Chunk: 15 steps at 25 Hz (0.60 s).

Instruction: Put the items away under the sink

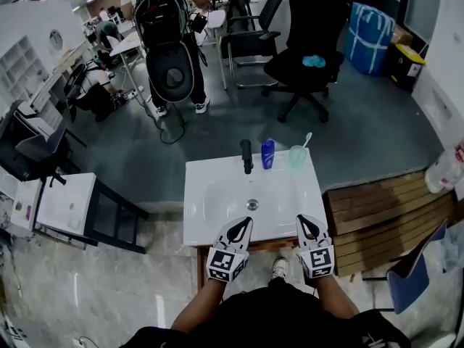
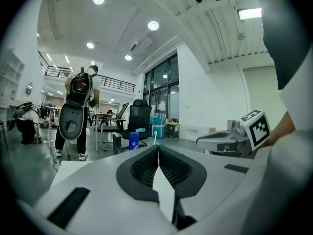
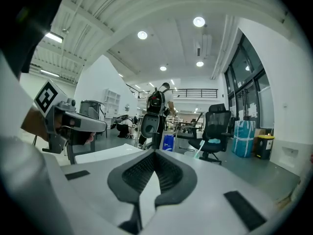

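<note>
At the near edge of the sink (image 1: pixel 217 194), both tools hover side by side, the left tongs (image 1: pixel 249 222) and the right tongs (image 1: pixel 301 220), tips pointing across the basin toward the drain (image 1: pixel 252 204). The left gripper view has the left tongs (image 2: pixel 158 147) clenched, pads meeting in one thin seam with nothing between them. Same on the other side: the right tongs (image 3: pixel 155 152) are pressed together and empty.

Along the sink's far rim stand the items. The black faucet (image 1: pixel 246 156) is in the middle, the blue bottle (image 1: pixel 268 154) just beside it on the right, then the pale cup (image 1: pixel 297 156) with a toothbrush (image 1: pixel 307 139) leaning out of it. All three are upright and well apart from the tongs. From the gripper views the bottle (image 3: pixel 167 142) only peeks over the jaw tops, its base cut off, and its label is too small to read.

The space under the sink is hidden from above by the basin. Only a strip of wooden frame (image 1: pixel 272 246) shows at the near edge, with a shoe (image 1: pixel 279 267) below it. Beyond the sink stands a person (image 1: pixel 170 42) carrying a backpack, and to the right of them a black chair (image 1: pixel 304 56).
</note>
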Each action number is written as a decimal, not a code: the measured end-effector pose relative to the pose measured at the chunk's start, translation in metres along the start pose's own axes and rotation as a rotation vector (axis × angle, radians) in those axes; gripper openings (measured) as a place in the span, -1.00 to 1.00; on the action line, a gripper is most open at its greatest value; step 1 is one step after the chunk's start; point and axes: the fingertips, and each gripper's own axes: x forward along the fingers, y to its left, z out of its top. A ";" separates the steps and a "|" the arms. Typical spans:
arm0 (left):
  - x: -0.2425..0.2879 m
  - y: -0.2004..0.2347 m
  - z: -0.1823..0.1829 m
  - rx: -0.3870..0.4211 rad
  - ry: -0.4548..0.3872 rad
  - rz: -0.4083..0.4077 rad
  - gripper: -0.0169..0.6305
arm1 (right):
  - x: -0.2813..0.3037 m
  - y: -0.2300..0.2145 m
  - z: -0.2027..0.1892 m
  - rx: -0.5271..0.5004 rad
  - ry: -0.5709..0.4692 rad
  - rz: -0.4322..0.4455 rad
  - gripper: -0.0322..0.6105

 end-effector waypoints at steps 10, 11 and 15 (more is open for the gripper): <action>0.062 0.008 -0.002 -0.005 0.041 0.007 -0.88 | 0.041 -0.054 -0.008 0.028 0.001 0.002 -0.84; 0.067 0.009 -0.001 -0.004 0.046 0.009 -0.88 | 0.043 -0.058 -0.009 0.031 0.003 0.003 -0.84; 0.087 0.014 0.000 -0.025 0.045 0.018 -0.88 | 0.058 -0.075 -0.016 0.038 0.014 0.001 -0.84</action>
